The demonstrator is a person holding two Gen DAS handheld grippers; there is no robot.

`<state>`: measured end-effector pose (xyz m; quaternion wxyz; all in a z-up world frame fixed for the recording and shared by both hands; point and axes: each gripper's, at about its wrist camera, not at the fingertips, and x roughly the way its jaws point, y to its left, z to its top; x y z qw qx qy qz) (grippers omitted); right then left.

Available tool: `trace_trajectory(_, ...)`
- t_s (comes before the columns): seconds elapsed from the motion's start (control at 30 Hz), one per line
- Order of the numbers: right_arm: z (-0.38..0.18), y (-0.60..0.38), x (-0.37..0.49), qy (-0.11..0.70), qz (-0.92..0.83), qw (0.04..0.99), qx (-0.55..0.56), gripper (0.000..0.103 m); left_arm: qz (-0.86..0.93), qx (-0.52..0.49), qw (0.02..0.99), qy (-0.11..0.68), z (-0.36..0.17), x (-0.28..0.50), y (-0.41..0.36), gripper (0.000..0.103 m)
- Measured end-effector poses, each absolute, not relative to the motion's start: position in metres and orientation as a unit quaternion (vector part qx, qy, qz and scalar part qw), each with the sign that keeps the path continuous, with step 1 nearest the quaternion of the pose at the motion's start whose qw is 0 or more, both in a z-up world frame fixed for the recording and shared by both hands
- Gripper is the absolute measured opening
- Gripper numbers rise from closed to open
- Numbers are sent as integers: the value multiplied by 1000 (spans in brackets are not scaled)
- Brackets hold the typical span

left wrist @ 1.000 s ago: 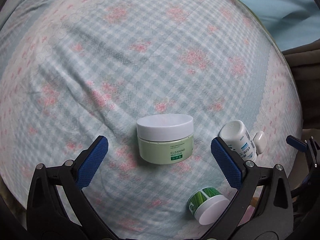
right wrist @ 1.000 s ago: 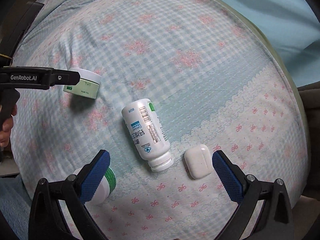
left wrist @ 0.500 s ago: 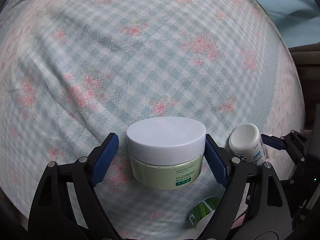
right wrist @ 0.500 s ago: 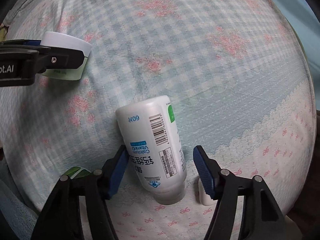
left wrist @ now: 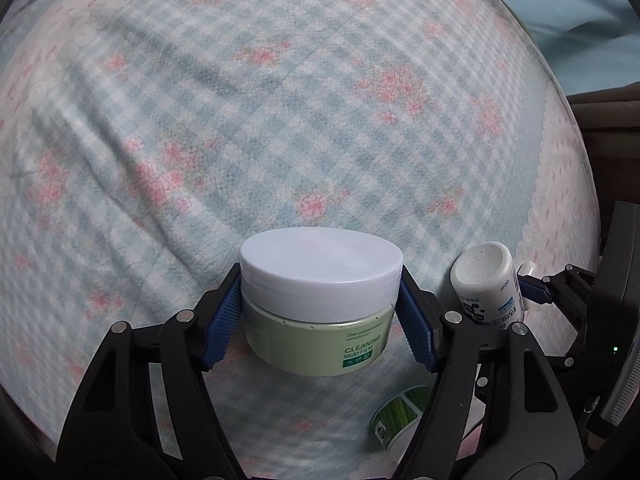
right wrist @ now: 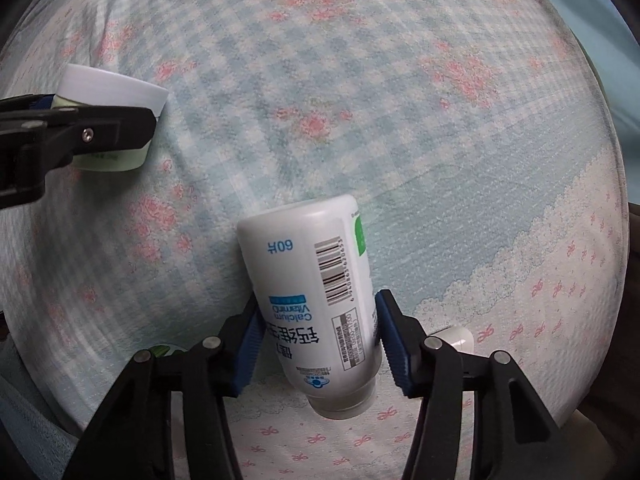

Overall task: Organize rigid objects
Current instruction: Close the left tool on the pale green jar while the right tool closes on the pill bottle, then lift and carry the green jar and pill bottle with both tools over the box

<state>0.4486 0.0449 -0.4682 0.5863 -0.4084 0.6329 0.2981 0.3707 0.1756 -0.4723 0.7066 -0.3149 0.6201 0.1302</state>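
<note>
Left gripper [left wrist: 320,312] has just closed, pads clamped on the green mud-mask jar [left wrist: 320,300] on the checked bedspread [left wrist: 280,120]. Right of the jar, the right gripper [right wrist: 318,340] has just closed onto the lying white vitamin bottle [right wrist: 316,292].

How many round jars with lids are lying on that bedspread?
2. The pale green jar stands upright between the left gripper pads. The striped green jar lies below it, half hidden behind a gripper finger. Others may lie out of view.
</note>
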Motion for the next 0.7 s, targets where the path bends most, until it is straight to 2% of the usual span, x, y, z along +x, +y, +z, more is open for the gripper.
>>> trace_trajectory(0.33, -408, 52, 443, 654, 292, 629, -302, 50, 116, -297, 739, 593, -412, 359, 185, 68)
trace_trajectory(0.7, -288, 10, 428, 621, 276, 715, -167, 50, 69, -237, 801, 546, -293, 325, 169, 68)
